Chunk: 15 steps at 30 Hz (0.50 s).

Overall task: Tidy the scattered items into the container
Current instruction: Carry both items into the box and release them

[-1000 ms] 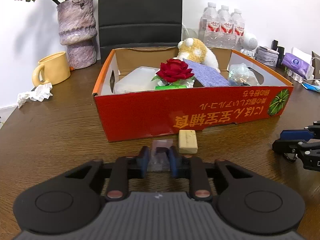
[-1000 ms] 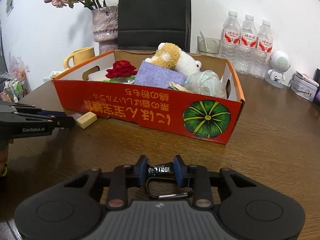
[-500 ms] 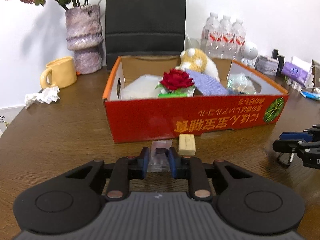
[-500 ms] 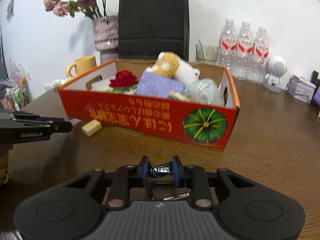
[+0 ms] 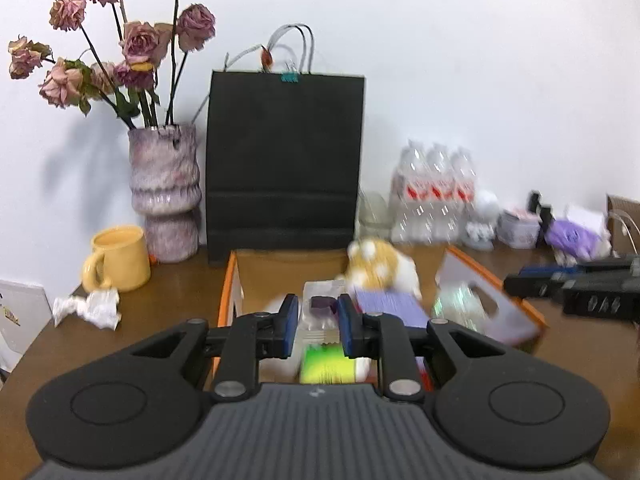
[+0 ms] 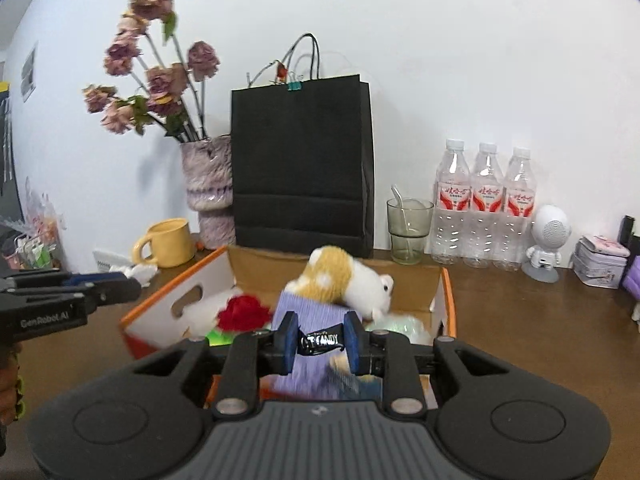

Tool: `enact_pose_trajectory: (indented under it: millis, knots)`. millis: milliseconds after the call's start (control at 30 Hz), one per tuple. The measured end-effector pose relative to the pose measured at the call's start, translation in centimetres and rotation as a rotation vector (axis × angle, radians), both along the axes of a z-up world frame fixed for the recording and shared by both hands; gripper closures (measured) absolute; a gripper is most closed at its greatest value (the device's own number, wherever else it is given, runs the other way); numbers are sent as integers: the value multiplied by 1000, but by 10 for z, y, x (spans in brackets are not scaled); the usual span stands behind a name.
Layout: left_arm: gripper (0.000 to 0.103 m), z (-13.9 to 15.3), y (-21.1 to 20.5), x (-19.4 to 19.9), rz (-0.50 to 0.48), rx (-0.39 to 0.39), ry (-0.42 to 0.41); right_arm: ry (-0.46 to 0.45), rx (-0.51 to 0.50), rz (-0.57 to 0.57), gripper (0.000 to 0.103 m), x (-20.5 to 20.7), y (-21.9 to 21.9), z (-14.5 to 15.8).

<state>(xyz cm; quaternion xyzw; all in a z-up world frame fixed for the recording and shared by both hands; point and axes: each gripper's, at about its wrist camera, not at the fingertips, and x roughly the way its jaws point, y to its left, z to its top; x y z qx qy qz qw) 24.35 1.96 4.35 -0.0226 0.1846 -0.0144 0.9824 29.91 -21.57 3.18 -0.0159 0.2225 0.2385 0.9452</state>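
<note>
- Left gripper [image 5: 318,322] up over the cardboard box [image 5: 228,292], blue pads pinching a small see-through packet [image 5: 322,305] with a dark purple bit inside.
- Right gripper [image 6: 321,340] up over the same box, pads squeezed on a black strap with white letters [image 6: 322,342]; below the strap, all blurry, cannot tell what hangs there.
- In the left wrist view: right gripper seen far out at 3 o'clock, past the box's edge.
- In the right wrist view: left gripper seen at 9 o'clock, beside the box.
- Inside the box, right wrist view: red rose [image 6: 243,313] at 10 o'clock from the strap, purple cloth [image 6: 308,310] right behind it, fluffy yellow-and-white toy [image 6: 344,278] at 12 o'clock by the back wall, shiny crinkly wrap [image 6: 396,326] at 2 o'clock.
- Bright green thing [image 5: 326,364] low in the box, under the left gripper.
- Behind the box at 12 o'clock: tall black paper bag [image 6: 302,160].
- Left of the bag: bumpy purple vase [image 6: 210,196] with dried roses, then a yellow mug [image 6: 166,242].
- Crumpled white paper [image 5: 90,306] on the brown table [image 6: 520,320] near the mug.
- Right of the bag: glass with a spoon [image 6: 409,230], three water bottles [image 6: 486,204], little white robot toy [image 6: 546,240].
</note>
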Motion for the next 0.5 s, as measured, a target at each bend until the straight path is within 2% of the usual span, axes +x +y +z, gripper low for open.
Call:
enact_pose_trajectory:
  millis: [100,267,500]
  knots:
    - [81,-3,2,27,21,-22,9,31,6,-12,80,31,15,-8]
    - [81,-26,5,69,29,-27,79,90,-29,-42,80,77,35,-34]
    - [81,-51,7,106,18,-19,171,154,-81,-47,79,107,48,-62]
